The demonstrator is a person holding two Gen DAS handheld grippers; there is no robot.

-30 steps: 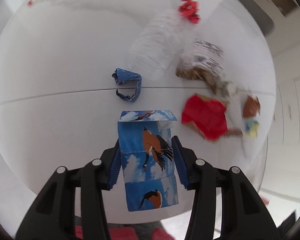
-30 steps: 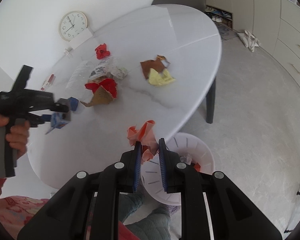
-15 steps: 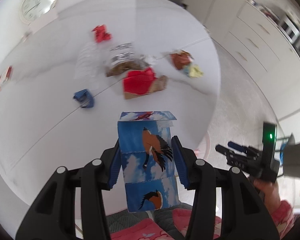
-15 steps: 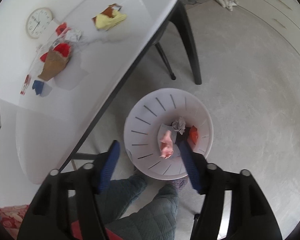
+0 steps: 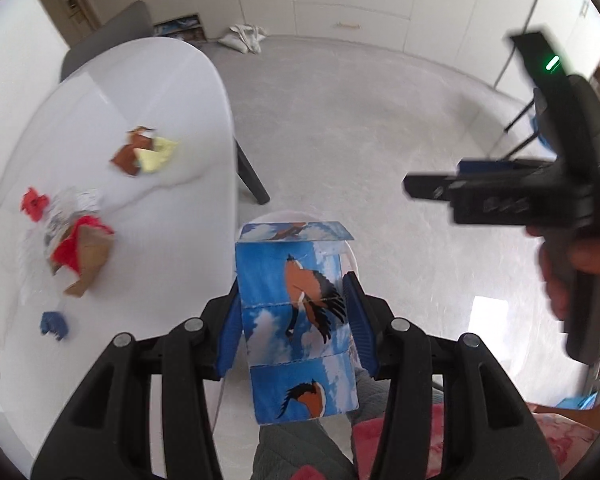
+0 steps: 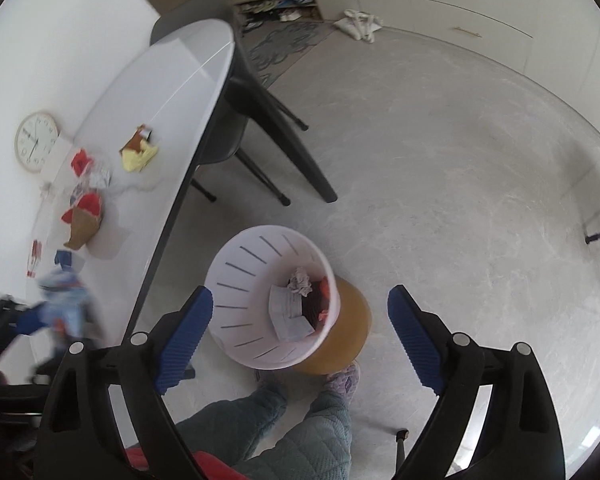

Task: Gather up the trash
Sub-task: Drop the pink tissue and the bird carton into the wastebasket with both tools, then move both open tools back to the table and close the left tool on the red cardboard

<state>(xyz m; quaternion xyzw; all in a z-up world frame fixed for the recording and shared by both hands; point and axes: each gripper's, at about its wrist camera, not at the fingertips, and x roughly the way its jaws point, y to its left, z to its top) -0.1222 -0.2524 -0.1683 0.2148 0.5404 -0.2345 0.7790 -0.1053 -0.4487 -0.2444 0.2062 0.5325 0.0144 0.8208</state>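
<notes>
Above the floor beside the table (image 6: 172, 92), the left gripper (image 5: 292, 320) holds a blue bird-print carton (image 5: 296, 320), its jaws pressed against the carton's two sides. The carton's long axis runs forward along the jaws, its open flap end leading. The white bin (image 6: 256, 280) stands on the floor just past the table's edge; in the left wrist view only a sliver of its rim shows behind the carton, so the bin appears to lie almost straight ahead and below. The right gripper (image 6: 300, 320) hangs over the bin with jaws spread wide and holding nothing. The left gripper is the one placed to drop next. More trash lies on the table: red-and-brown paper (image 5: 82, 254), a yellow scrap (image 5: 156, 156).
</notes>
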